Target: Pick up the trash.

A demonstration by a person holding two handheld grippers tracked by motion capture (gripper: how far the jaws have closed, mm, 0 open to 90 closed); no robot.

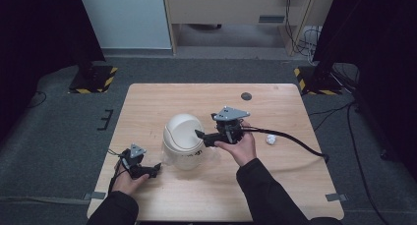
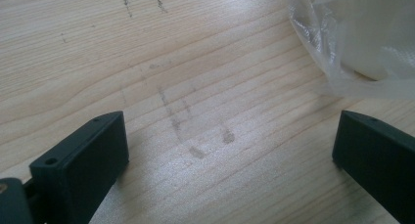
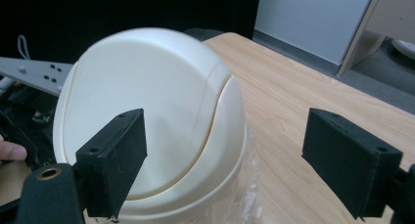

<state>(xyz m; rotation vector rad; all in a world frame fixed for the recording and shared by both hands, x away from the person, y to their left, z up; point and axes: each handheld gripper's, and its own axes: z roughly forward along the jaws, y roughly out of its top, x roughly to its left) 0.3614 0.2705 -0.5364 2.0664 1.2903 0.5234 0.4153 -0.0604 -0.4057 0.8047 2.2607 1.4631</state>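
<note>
- Right gripper [image 1: 200, 135], jaws spread wide, faces the domed swing-lid bin [image 1: 183, 140], likely to push its lid.
- Left gripper [image 1: 156, 168], jaws also apart and empty, waits near the liner bag [image 2: 318, 43], ready to steady it.

The table [image 1: 275, 185] is seen whole from above and well back in the high view, with the white domed bin [image 1: 183, 140] near its middle. The bin [image 3: 151, 121] is faced closely from beside it in the right gripper view. In the left gripper view, bare wood is looked down on closely; what is probably the bin's plastic liner [image 2: 352, 43] is shared at the corner.
</note>
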